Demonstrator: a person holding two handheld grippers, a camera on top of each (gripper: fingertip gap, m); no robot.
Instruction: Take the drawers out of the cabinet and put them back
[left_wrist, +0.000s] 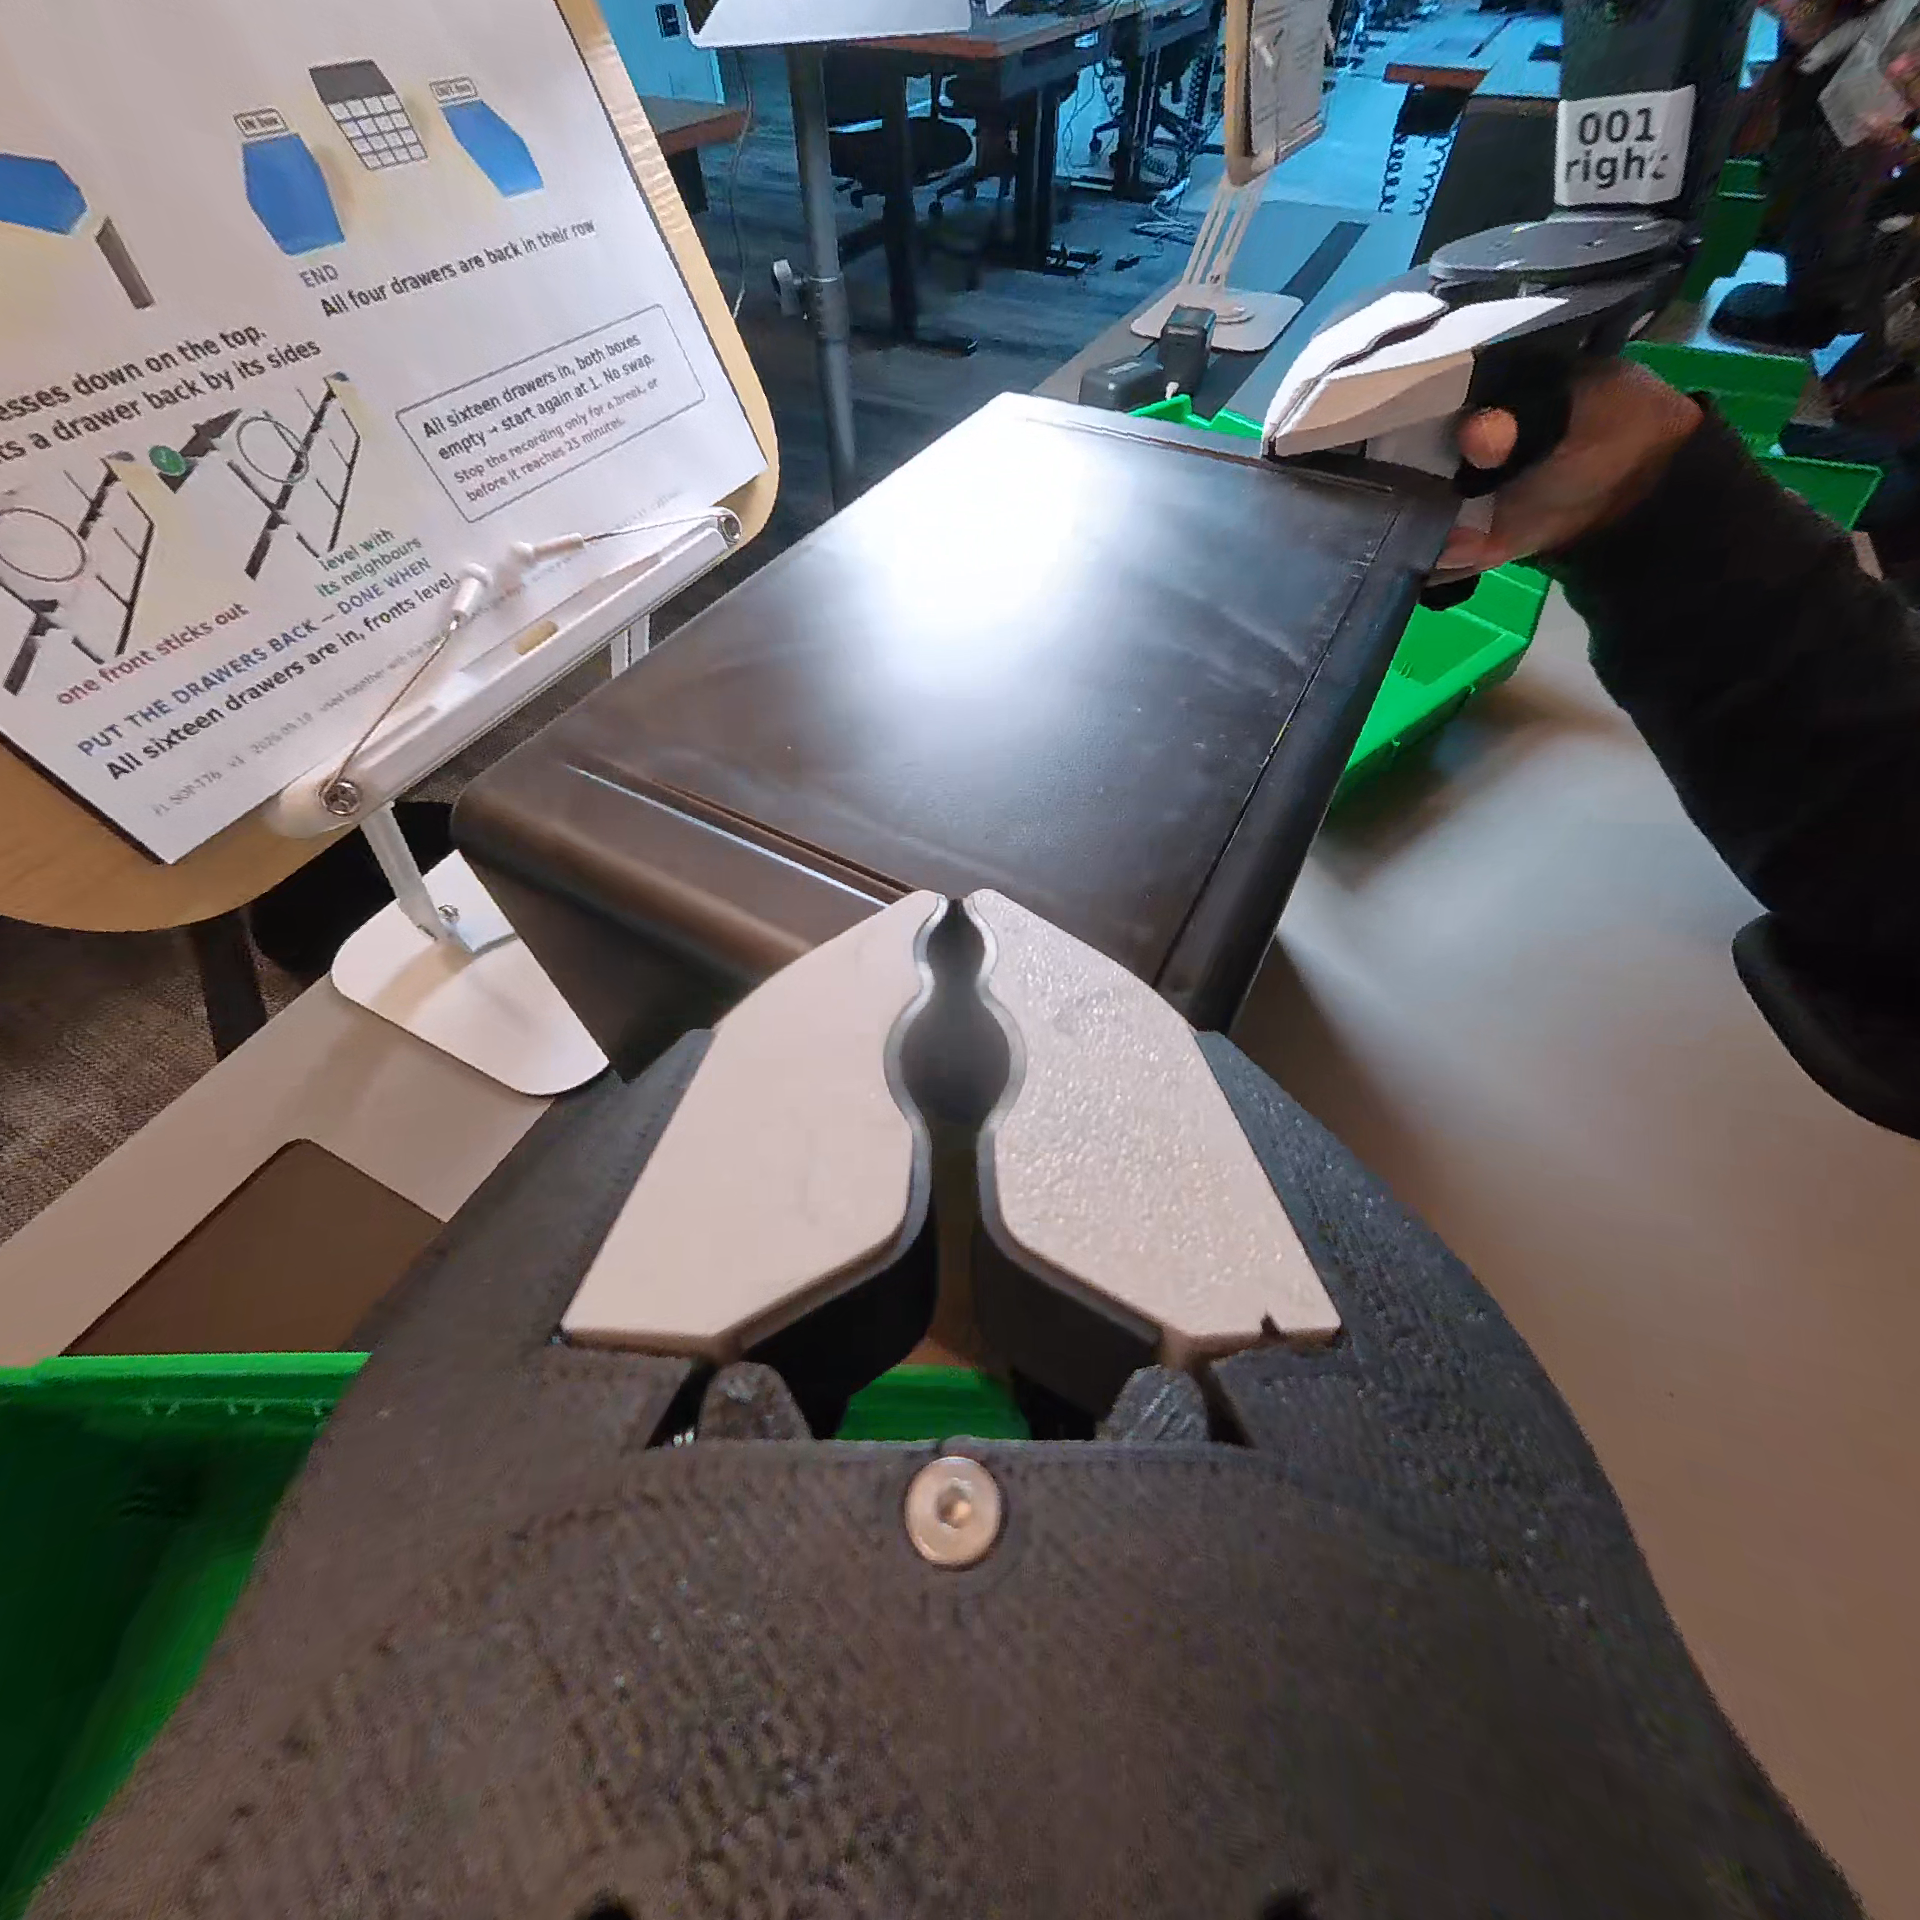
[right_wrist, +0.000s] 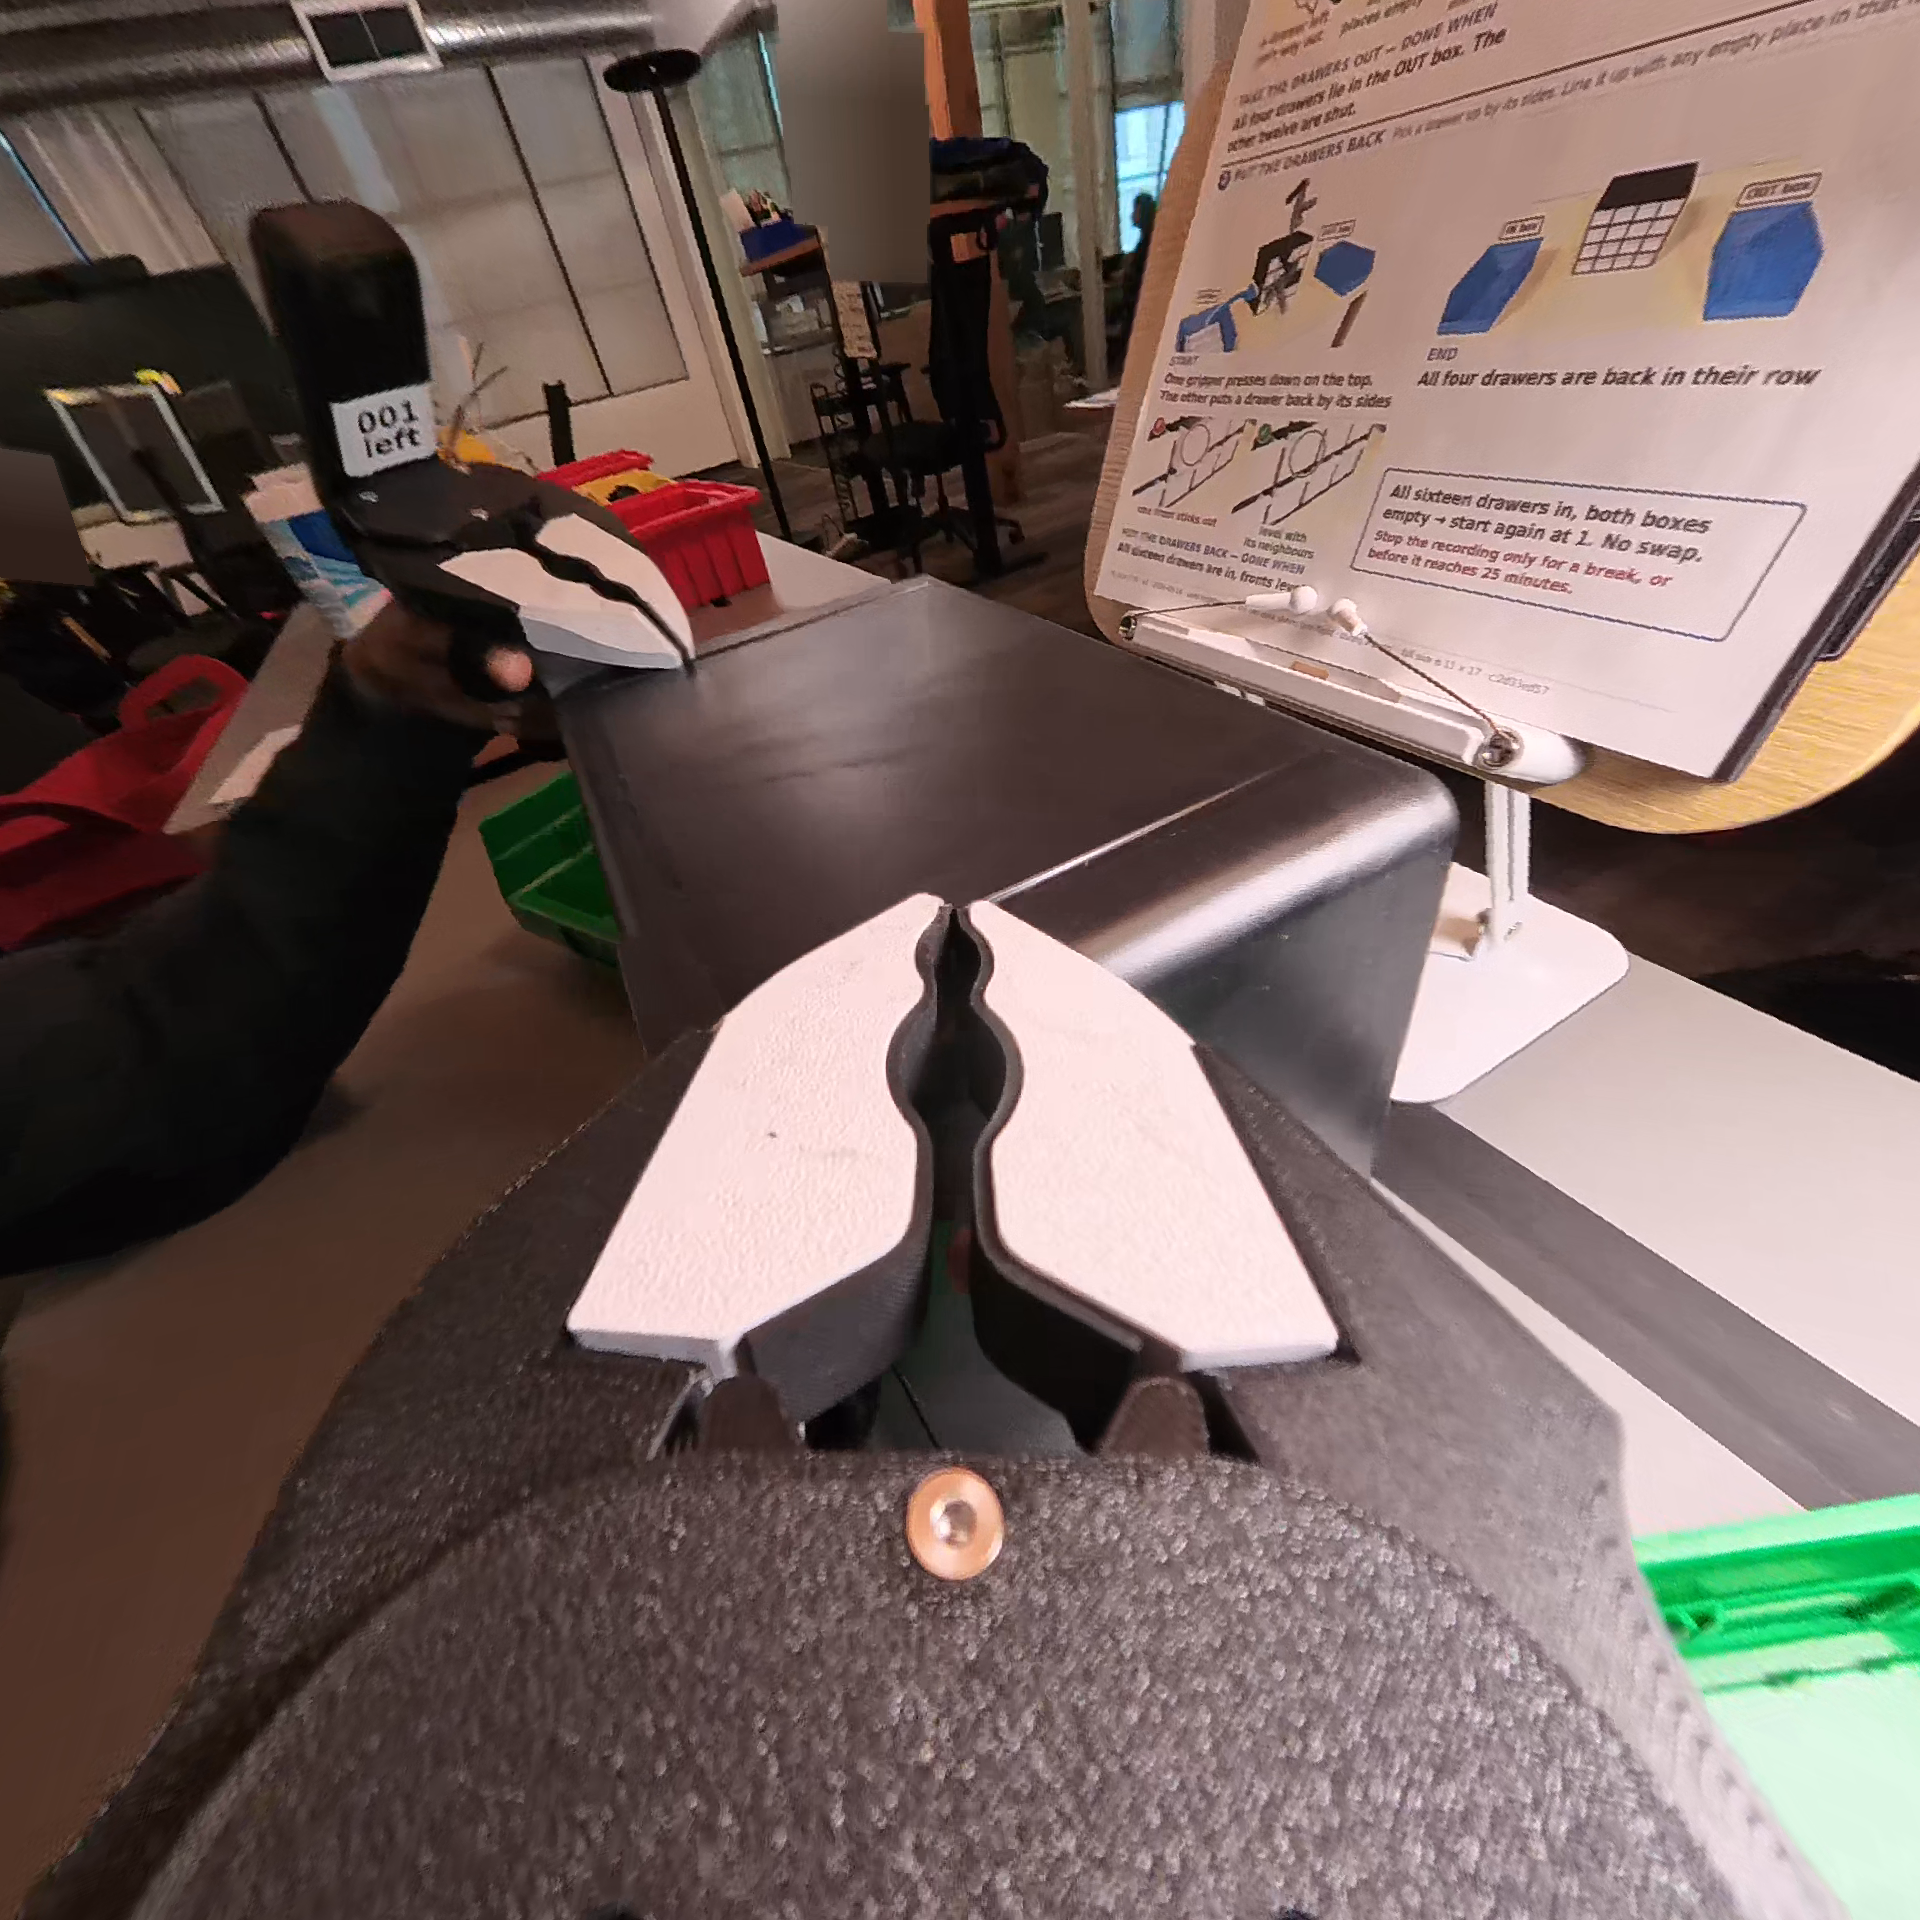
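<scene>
Black cabinet (left_wrist: 987, 644) under two closed, empty claws: left claw (left_wrist: 956, 909), right claw (right_wrist: 954, 912).

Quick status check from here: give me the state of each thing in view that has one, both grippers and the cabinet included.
left gripper: shut, empty, at one end of the cabinet top
right gripper: shut, empty, at the opposite end
cabinet: upright on the table, top bare, drawer fronts out of view
instruction sheet: clipped on its stand, tilted back
green bin: contents hidden
</scene>
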